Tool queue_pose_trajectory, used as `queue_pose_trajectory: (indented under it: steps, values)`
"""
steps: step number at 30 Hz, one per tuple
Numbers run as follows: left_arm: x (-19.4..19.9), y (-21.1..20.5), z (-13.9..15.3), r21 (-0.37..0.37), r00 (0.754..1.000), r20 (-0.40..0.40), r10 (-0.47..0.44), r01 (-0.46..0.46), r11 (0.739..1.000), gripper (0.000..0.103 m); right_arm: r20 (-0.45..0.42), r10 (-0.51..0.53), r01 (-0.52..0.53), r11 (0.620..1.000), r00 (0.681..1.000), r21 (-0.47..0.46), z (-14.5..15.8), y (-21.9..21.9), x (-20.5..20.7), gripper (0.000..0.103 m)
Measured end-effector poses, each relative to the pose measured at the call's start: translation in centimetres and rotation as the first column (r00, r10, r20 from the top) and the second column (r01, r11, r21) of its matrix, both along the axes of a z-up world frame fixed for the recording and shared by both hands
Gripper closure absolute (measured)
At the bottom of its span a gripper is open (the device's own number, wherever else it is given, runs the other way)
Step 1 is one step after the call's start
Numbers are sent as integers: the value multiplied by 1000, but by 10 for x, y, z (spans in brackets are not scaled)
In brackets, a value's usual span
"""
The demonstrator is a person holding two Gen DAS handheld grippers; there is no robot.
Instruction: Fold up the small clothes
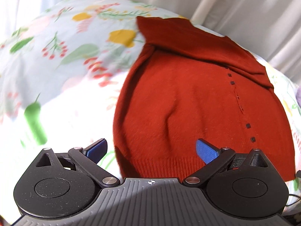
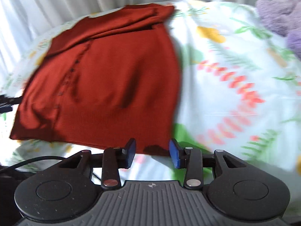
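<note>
Both grippers, left (image 1: 151, 149) and right (image 2: 152, 153), are hovering with fingers apart and empty above a rust-red knitted cardigan (image 1: 188, 98) lying part-folded, sleeves across its top, on floral bedding (image 1: 65, 56).

Both the left gripper (image 1: 150, 148) and right gripper (image 2: 152, 152) are black, silver-riveted, with blue pads (image 1: 207, 150)

The left gripper (image 1: 151, 151) points steeply downward, its blue-padded fingers (image 1: 207, 151) spread wide with nothing pinched between them; the black linkage arms are splayed outward to either side. The right gripper (image 2: 152, 153) is pitched down just as steeply, its fingers (image 2: 175, 153) standing parallel and partly apart, the gap between them free and the pads pressing on nothing. Both views are smeared by motion blur, and no hand or sleeve shows in either.
</note>
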State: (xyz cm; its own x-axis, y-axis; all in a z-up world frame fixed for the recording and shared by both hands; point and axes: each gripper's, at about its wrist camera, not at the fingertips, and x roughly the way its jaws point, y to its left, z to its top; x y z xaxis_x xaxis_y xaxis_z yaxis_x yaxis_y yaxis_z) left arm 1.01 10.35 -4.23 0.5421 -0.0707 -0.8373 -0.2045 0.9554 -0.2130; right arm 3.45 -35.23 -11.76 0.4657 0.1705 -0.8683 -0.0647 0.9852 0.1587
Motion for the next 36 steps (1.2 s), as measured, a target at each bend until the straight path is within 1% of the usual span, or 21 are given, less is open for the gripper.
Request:
queue_pose_trajectory:
  steps: [1,2,4,5,8,9,10,11,12,13,17,19,20,21,22,23,24,25,28,31,36]
  values:
    - [-3,5,-1,-20,1000,-9,16,-16,1000,1,-1,-29,29,999,1000,31,1,-7,-1,64]
    - [-6,8,-3,-43,999,-17,27,-28,999,2,-12,-47,48,995,999,90,1,-16,0,64]
    - [-13,16,-4,-94,999,-28,42,-44,995,10,-39,-49,57,975,998,216,-5,-24,2,64]
    - [-16,19,-6,-115,998,-39,50,-54,992,12,-56,-45,58,966,997,254,-9,-25,3,64]
    - [-23,28,-9,-179,995,-60,74,-84,980,19,-105,-49,81,940,993,331,-21,-29,8,65]
    - [-26,31,-10,-204,995,-67,77,-89,975,24,-115,-51,89,931,992,354,-24,-32,10,65]
    - [-26,32,-11,-226,994,-76,79,-95,970,29,-121,-51,93,924,991,370,-25,-33,12,68]
    - [-28,33,-12,-243,993,-82,81,-99,965,31,-125,-48,93,921,991,379,-26,-34,16,69]
    - [-29,33,-13,-254,993,-89,79,-99,962,37,-129,-44,91,920,991,382,-25,-34,17,70]
    - [-28,32,-15,-261,993,-95,73,-96,961,40,-133,-43,91,920,990,382,-26,-35,18,72]
    - [-32,30,-16,-275,994,-101,52,-78,958,48,-152,-45,104,907,987,408,-26,-38,17,75]
    - [-31,28,-17,-270,994,-109,32,-61,961,59,-162,-48,113,903,986,415,-28,-41,17,82]
    - [-31,27,-18,-267,993,-113,22,-51,962,61,-167,-53,119,900,984,419,-29,-42,17,84]
    - [-31,25,-18,-259,993,-115,14,-43,965,64,-171,-54,123,897,984,425,-30,-43,17,90]
    - [-32,25,-18,-252,993,-119,9,-39,967,68,-176,-55,126,896,983,425,-31,-44,18,94]
    - [-31,25,-18,-253,992,-124,7,-38,967,71,-180,-60,131,899,982,417,-32,-45,18,95]
    - [-31,26,-20,-258,991,-130,7,-41,965,82,-182,-63,134,900,981,415,-33,-47,18,98]
    - [-31,27,-22,-261,990,-140,10,-46,964,89,-180,-64,135,898,982,418,-33,-48,18,99]
    - [-31,28,-22,-263,990,-144,13,-51,963,93,-173,-64,132,899,983,418,-33,-48,18,100]
    - [-32,30,-17,-269,992,-126,17,-51,962,94,-170,-65,133,894,983,427,-32,-48,18,100]
    - [-29,37,2,-316,997,-57,49,-65,947,94,-154,-81,149,847,985,510,-26,-56,21,101]
